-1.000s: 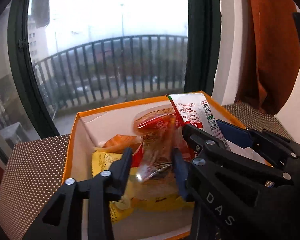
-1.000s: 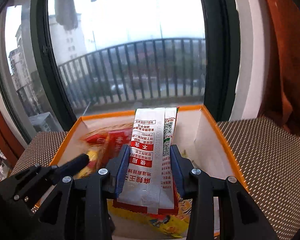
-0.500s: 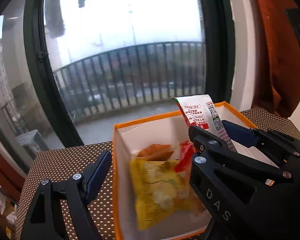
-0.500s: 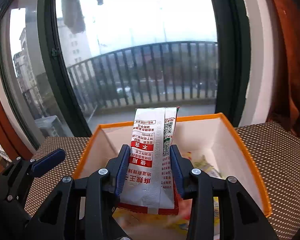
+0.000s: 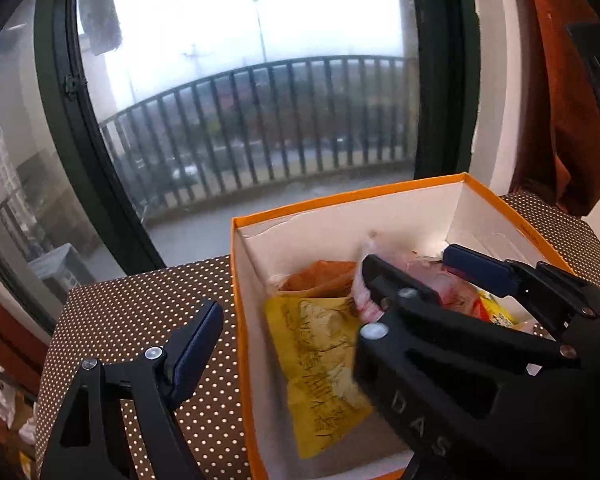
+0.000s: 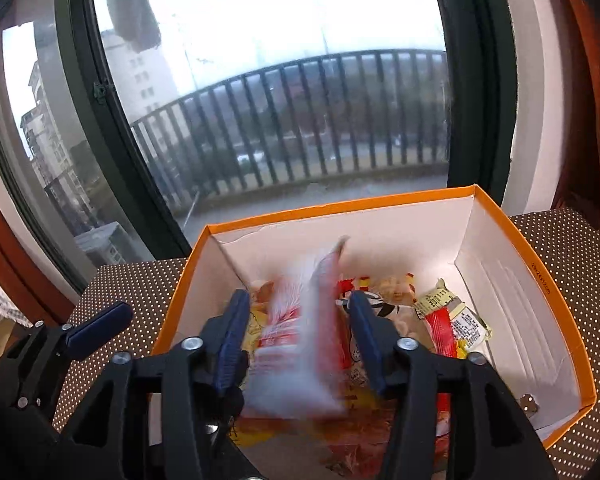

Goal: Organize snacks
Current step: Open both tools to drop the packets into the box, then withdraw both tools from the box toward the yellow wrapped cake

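- My right gripper [image 6: 296, 336]: fingers spread, gripping nothing; the red-and-white packet [image 6: 300, 336] shows blurred between them, over the orange box [image 6: 540, 280].
- My left gripper [image 5: 288, 312]: fingers wide apart, empty, straddling the box's left wall.
- Risk: packet may land propped on the other snacks [image 6: 452, 320] and tip; left finger could knock the wall.

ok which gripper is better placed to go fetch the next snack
Left, probably. The left gripper is open and empty, one finger already outside the orange cardboard box. The right gripper hangs over the box, the blurred red-and-white snack packet between its spread jaws.
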{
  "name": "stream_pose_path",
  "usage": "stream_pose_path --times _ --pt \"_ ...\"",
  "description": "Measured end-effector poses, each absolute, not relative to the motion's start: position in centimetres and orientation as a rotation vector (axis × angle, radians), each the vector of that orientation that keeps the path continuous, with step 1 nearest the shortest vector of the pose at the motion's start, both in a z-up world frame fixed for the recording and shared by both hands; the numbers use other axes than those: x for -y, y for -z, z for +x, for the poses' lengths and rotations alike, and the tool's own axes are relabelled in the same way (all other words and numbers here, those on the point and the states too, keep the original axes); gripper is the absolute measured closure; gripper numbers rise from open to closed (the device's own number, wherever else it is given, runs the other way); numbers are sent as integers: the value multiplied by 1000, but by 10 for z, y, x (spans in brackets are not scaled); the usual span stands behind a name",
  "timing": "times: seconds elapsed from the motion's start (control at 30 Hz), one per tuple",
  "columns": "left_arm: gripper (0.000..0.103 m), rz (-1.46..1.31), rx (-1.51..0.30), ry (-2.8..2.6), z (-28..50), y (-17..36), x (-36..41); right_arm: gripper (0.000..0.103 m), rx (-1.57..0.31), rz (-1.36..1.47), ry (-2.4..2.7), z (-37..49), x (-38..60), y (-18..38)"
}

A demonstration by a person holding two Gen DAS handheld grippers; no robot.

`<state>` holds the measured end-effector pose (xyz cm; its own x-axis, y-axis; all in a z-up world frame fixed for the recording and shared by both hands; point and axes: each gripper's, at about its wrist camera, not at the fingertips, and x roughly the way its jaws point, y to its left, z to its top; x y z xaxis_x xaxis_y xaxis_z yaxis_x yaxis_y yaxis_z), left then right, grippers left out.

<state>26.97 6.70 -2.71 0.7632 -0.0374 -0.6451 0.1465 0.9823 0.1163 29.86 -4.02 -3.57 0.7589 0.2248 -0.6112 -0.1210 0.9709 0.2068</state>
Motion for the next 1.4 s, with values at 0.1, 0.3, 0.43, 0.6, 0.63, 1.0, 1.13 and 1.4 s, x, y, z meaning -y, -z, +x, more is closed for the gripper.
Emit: stream_pose_path --times 0.1,0.3,0.43,0.6,0.63,1.0,1.13,1.4 --pt "17 191 -685 128 264 26 -60 35 -697 133 -181 293 44 33" --pt "14 180 -690 147 250 28 -54 21 -697 60 -167 277 45 29" --pt "12 159 -700 138 233 28 -52 21 -691 10 -169 259 43 28" --pt "12 150 -681 107 207 22 -52 20 -683 3 -167 236 42 23" --pt "12 146 -671 101 202 20 -52 20 -681 5 -168 230 42 22" --pt "11 13 -605 51 141 5 -60 14 -586 -15 -163 159 47 0" --pt "10 38 -583 47 119 5 -57 10 -570 21 -165 137 51 2" --pt "10 62 -559 48 79 25 -51 8 -559 54 -146 96 55 21"
